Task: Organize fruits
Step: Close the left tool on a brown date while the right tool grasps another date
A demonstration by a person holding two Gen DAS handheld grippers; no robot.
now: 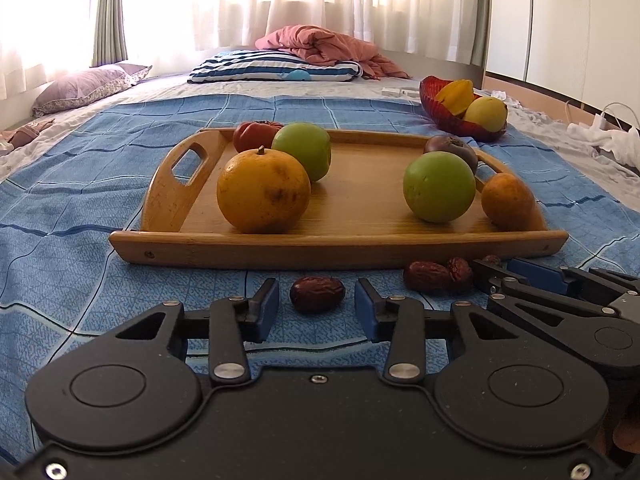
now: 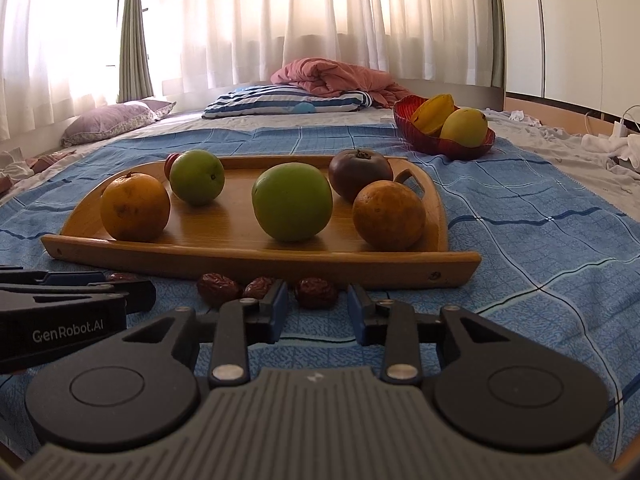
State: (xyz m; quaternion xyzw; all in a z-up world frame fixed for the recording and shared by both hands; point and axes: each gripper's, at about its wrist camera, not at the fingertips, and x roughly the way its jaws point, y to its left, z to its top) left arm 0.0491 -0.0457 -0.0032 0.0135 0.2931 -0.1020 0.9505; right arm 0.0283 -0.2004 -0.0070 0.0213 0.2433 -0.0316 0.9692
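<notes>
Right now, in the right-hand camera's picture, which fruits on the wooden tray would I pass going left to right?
Orange → green apple → bigger green apple → second orange.

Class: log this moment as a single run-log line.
left gripper: jaws open around wrinkled red date | right gripper: jaws open around second date | wooden tray: six fruits

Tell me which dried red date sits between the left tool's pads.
The lone wrinkled dried red date, lying apart on the blue bedspread, sits between the left tool; the others cluster near the right tool.
</notes>
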